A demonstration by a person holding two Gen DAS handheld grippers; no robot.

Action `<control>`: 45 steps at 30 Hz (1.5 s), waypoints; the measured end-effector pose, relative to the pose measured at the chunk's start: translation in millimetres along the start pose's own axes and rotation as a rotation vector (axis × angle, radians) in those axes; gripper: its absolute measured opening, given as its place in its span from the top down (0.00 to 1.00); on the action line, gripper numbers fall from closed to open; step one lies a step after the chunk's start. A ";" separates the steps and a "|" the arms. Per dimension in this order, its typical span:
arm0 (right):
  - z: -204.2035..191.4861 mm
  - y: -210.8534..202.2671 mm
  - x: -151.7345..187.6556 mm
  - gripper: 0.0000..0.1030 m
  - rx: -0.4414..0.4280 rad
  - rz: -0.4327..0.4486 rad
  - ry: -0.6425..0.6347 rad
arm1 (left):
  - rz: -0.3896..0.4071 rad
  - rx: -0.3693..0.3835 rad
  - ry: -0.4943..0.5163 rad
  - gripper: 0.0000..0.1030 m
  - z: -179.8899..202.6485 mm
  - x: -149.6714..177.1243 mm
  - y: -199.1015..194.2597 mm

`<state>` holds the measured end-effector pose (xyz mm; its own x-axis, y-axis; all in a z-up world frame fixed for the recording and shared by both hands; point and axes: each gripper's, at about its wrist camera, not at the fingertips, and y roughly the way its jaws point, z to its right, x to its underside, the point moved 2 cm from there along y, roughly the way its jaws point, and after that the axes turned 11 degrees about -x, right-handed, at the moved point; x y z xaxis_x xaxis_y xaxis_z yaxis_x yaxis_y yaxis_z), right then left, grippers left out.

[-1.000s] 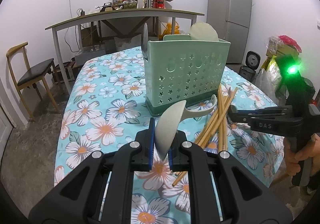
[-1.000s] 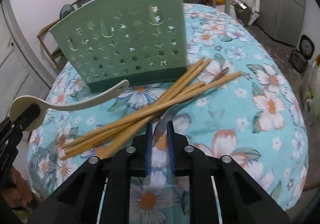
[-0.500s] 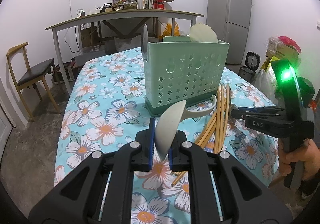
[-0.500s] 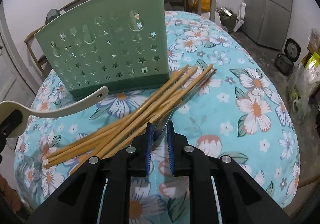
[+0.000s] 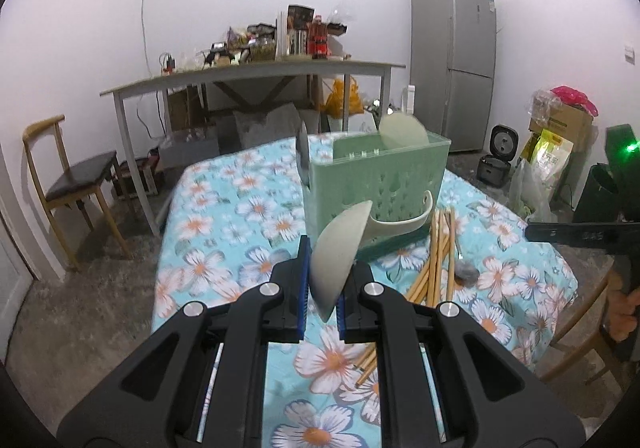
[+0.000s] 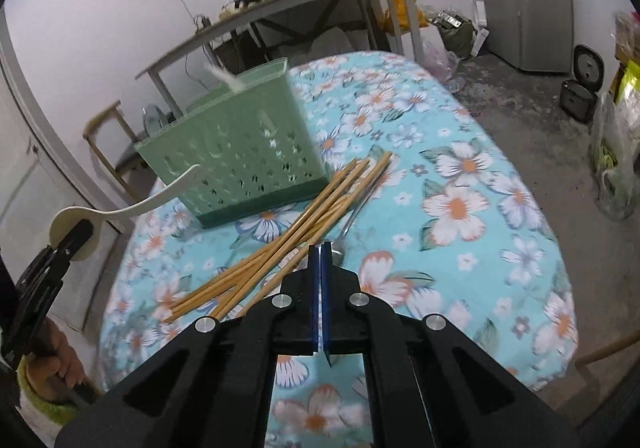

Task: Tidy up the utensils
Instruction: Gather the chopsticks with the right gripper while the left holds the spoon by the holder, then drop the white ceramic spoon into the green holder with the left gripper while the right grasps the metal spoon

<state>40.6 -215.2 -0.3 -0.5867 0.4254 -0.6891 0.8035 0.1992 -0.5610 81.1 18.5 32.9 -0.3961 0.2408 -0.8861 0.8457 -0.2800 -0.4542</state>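
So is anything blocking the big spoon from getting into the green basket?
Nothing visible does. The left tongs hold the cream plastic spoon in the air in front of the green perforated utensil basket, whose top is open.

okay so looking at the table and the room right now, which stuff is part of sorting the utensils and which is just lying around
Part of the job:
cream spoon in the left hand-held gripper
green caddy
chopsticks
metal spoon
right hand-held gripper

Just lying about:
fridge
grey side table
wooden chair
rice cooker
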 end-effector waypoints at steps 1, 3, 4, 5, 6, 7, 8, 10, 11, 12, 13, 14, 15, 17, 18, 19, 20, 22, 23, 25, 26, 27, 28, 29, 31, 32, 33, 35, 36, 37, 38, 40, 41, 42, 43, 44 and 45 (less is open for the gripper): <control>1.0 -5.5 -0.9 0.99 0.001 0.012 0.002 | 0.010 -0.001 0.004 0.90 -2.0 -4.2 -3.8; 2.7 -17.8 -3.1 0.99 -0.008 0.043 0.010 | 0.037 -0.002 0.011 0.90 -8.1 -14.8 -13.1; 3.7 -19.9 -4.1 0.99 -0.016 0.052 0.013 | 0.050 -0.003 0.016 0.90 -11.8 -22.1 -18.0; 3.4 -22.4 -4.9 0.99 -0.023 0.061 0.014 | 0.062 -0.006 0.021 0.90 -15.6 -29.7 -22.2; 2.3 -24.1 -5.6 0.99 -0.032 0.068 0.013 | 0.069 -0.007 0.024 0.90 -18.4 -35.3 -24.6; 1.1 -25.9 -5.3 0.99 -0.037 0.074 0.011 | 0.078 -0.011 0.032 0.90 -22.0 -43.4 -27.4; -0.3 -26.4 -5.4 0.99 -0.047 0.081 0.009 | 0.085 -0.019 0.044 0.90 -25.2 -51.2 -29.3; -0.7 -26.4 -5.5 0.99 -0.064 0.086 0.011 | 0.083 -0.038 0.072 0.90 -29.7 -63.2 -29.3; -1.0 -25.9 -5.5 0.99 -0.075 0.088 0.012 | 0.067 -0.045 0.092 0.90 -31.2 -69.3 -26.7; -1.3 -26.3 -5.6 0.99 -0.082 0.091 0.011 | 0.044 -0.054 0.113 0.90 -32.6 -74.6 -22.2; -1.7 -26.0 -5.4 0.99 -0.089 0.092 0.007 | 0.027 -0.063 0.128 0.90 -33.2 -77.9 -18.4; -3.0 -25.3 -4.7 0.99 -0.094 0.094 0.003 | 0.008 -0.072 0.148 0.90 -33.0 -80.9 -13.4; -2.9 -24.8 -3.8 0.99 -0.098 0.095 0.002 | -0.012 -0.080 0.171 0.90 -32.2 -83.5 -8.5; -1.2 -22.0 -1.6 0.99 -0.114 0.090 0.006 | -0.047 -0.103 0.228 0.90 -29.0 -88.7 1.9; -0.2 -20.4 -0.1 0.99 -0.121 0.086 0.010 | -0.063 -0.109 0.259 0.90 -25.7 -90.6 7.3; 0.6 -18.9 1.3 0.99 -0.125 0.082 0.013 | -0.072 -0.120 0.283 0.90 -23.6 -91.7 11.3; 2.2 -16.9 2.7 0.99 -0.132 0.077 0.020 | -0.078 -0.139 0.316 0.90 -19.7 -93.7 16.3; 5.3 -14.4 4.9 0.99 -0.146 0.069 0.031 | -0.085 -0.162 0.362 0.90 -14.0 -96.0 22.6; 6.1 -13.5 5.7 0.99 -0.147 0.068 0.032 | -0.092 -0.171 0.387 0.90 -10.5 -98.7 26.8; 9.5 -13.6 7.3 0.99 -0.151 0.069 0.037 | -0.106 -0.177 0.431 0.90 -4.5 -103.6 34.6; 11.8 -13.1 7.7 0.99 -0.155 0.068 0.044 | -0.114 -0.184 0.457 0.90 -0.9 -106.2 39.1; 13.4 -13.1 7.8 0.99 -0.158 0.067 0.049 | -0.123 -0.189 0.484 0.90 2.8 -109.0 43.7; 16.6 -12.0 8.4 0.99 -0.165 0.065 0.059 | -0.129 -0.193 0.505 0.90 6.6 -110.6 47.4; 18.1 -10.6 8.4 0.99 -0.169 0.062 0.065 | -0.135 -0.198 0.523 0.90 9.6 -112.3 50.8; 21.3 -7.3 9.9 0.99 -0.183 0.051 0.078 | -0.152 -0.201 0.561 0.90 15.2 -115.9 59.2; 23.2 -5.3 11.4 0.99 -0.189 0.045 0.089 | -0.165 -0.201 0.575 0.90 17.6 -117.5 64.4; 25.4 -2.5 12.8 0.99 -0.192 0.037 0.099 | -0.180 -0.197 0.586 0.89 20.1 -118.4 69.5; 28.0 2.7 15.5 0.99 -0.191 0.023 0.108 | -0.207 -0.187 0.609 0.88 24.8 -119.4 79.2; 28.8 4.6 16.5 0.99 -0.192 0.018 0.110 | -0.213 -0.186 0.619 0.88 27.3 -119.4 82.7; 29.2 6.9 17.5 0.99 -0.193 0.013 0.111 | -0.218 -0.183 0.629 0.88 30.2 -120.4 87.4; 29.4 8.4 18.0 0.99 -0.190 0.010 0.110 | -0.219 -0.179 0.630 0.88 32.2 -121.5 90.7; 29.0 9.9 17.5 0.99 -0.187 0.008 0.106 | -0.221 -0.150 0.608 0.88 35.2 -124.3 95.1; 29.4 11.1 17.0 0.99 -0.189 0.007 0.109 | -0.223 -0.136 0.593 0.87 37.2 -126.3 97.3; 29.5 11.6 16.9 0.99 -0.192 0.006 0.114 | -0.222 -0.123 0.579 0.86 39.0 -128.4 99.1; 30.8 14.2 16.1 0.99 -0.201 0.001 0.124 | -0.216 -0.104 0.557 0.83 40.3 -129.4 100.0; 31.4 16.0 15.6 0.97 -0.207 -0.002 0.131 | -0.203 -0.077 0.528 0.76 40.9 -131.3 99.9; 32.4 18.7 15.0 0.97 -0.215 -0.005 0.138 | -0.193 -0.054 0.504 0.67 41.5 -132.1 99.9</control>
<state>43.6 -233.7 -36.0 -0.5835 0.5372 -0.6090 0.8121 0.3789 -0.4439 203.1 -79.9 100.7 -0.3371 0.7026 -0.6267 0.7970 -0.1414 -0.5872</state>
